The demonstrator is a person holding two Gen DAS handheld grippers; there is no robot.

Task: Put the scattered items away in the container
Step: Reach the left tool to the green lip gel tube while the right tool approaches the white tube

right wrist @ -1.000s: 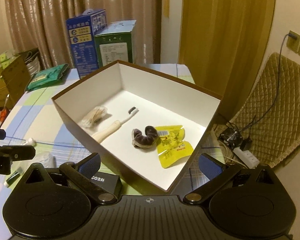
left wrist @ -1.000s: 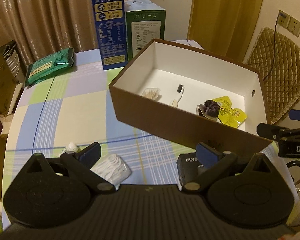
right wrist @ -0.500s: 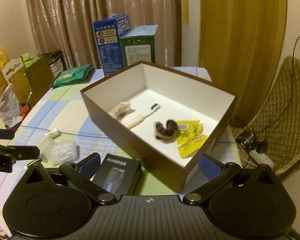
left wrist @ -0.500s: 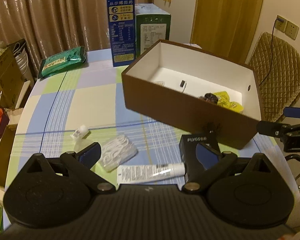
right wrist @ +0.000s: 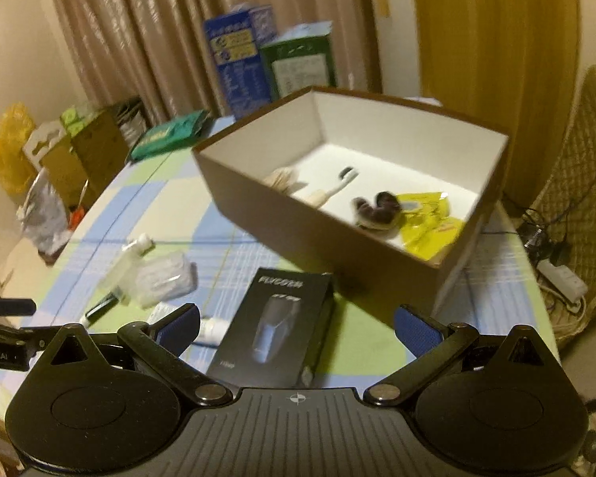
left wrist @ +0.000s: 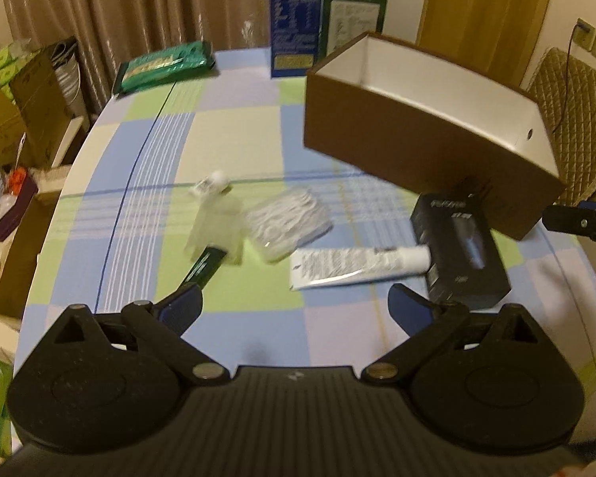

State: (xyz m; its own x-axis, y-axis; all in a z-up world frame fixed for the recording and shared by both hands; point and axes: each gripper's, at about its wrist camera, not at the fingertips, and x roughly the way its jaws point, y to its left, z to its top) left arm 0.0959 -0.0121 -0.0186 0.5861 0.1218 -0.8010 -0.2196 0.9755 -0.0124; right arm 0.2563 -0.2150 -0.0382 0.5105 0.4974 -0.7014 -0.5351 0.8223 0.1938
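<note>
Both grippers had drawn back and up from the brown cardboard box (right wrist: 337,234) over the last second, and each hung empty with its jaws spread wide: the left gripper (left wrist: 296,310) above the near part of the table, the right gripper (right wrist: 297,328) over the black shaver box (right wrist: 274,328). The pull-back brought into view items that had been hidden under the left gripper.

Inside the brown box lay a toothbrush (right wrist: 333,189), a dark scrunchie (right wrist: 377,208), yellow snack packets (right wrist: 429,222) and a pale wrapped item (right wrist: 282,179), unchanged in place. Outside it, just beside its near wall, sat the black shaver box (left wrist: 459,252), with a white tube (left wrist: 357,268) touching that box's left side. Farther left of the brown box lay a clear packet of white pieces (left wrist: 288,224), a frosted pouch over a dark green stick (left wrist: 216,230), and a small white bottle (left wrist: 212,183), all on the checked tablecloth (left wrist: 238,139).

Judging from this, the task stood partway: several items remained out, and the retreat looked like a pause to choose the next pick, most likely the shaver box for the right gripper.
</note>
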